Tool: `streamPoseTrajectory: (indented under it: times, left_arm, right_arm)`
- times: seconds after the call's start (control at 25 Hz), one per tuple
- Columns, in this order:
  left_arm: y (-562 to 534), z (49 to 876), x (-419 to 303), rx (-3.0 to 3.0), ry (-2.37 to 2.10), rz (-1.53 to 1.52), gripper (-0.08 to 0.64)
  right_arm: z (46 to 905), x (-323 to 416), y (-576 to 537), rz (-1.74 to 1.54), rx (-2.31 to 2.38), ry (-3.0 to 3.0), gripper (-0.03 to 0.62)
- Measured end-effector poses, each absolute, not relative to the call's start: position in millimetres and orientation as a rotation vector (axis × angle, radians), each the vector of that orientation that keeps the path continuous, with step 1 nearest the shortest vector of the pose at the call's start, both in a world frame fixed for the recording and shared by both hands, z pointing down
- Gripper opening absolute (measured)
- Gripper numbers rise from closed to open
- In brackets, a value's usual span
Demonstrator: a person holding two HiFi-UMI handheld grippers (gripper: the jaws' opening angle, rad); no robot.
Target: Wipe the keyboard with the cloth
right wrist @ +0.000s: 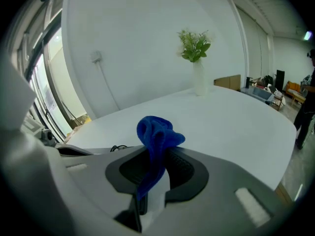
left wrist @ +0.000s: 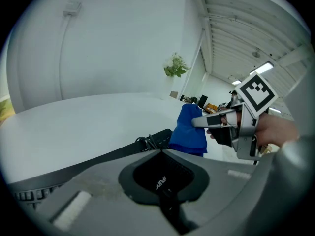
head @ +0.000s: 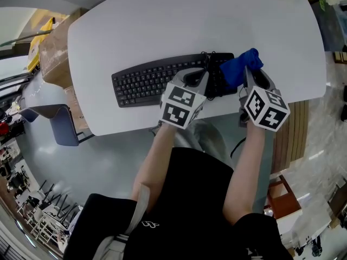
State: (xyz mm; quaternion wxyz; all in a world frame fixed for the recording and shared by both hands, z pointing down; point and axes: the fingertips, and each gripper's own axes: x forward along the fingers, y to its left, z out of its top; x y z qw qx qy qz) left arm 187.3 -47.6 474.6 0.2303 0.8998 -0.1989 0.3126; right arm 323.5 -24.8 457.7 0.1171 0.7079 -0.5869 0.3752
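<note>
A black keyboard [head: 146, 80] lies on the white table [head: 162, 26], near its front edge. My right gripper [head: 250, 76] is shut on a bunched blue cloth [head: 241, 66], which hangs at the keyboard's right end. In the right gripper view the cloth [right wrist: 155, 132] stands up out of the closed jaws. My left gripper [head: 199, 79] sits over the right part of the keyboard, shut with nothing in it. From the left gripper view the cloth [left wrist: 189, 129] shows just ahead, beside the keyboard's back edge [left wrist: 108, 156], pinched by the right gripper's fingers [left wrist: 211, 121].
A coiled cable [left wrist: 145, 141] lies at the keyboard's far edge. A vase of green sprigs [right wrist: 196, 58] stands at the table's far right. A cardboard box [head: 54, 47] and a grey chair [head: 59, 121] are off the table's left side.
</note>
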Motion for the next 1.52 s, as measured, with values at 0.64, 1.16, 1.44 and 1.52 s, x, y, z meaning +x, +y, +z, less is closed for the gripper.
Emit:
streamPoseTrajectory:
  times: [0.64, 1.16, 1.44, 1.52]
  left_arm:
    - [-49.6, 438.7, 122.5, 2.469, -0.771, 0.709, -0.002]
    - [-53.5, 420.2, -50.2, 2.205, -1.197, 0.635, -0.002]
    - [-26.0, 443.6, -144.9, 2.101, -1.284, 0.651, -0.002]
    - [-25.5, 448.6, -155.5, 2.099, -1.282, 0.654, -0.002]
  right_arm:
    - [361.8, 228.6, -56.3, 0.919, 1.781, -2.163, 0.091]
    - [359.7, 26.2, -90.4, 0.977, 1.157, -2.432, 0.091]
    - [395.1, -77.5, -63.6, 1.07, 0.989, -2.438, 0.091]
    - [406.4, -92.8, -57.8, 1.104, 0.965, -2.421, 0.091]
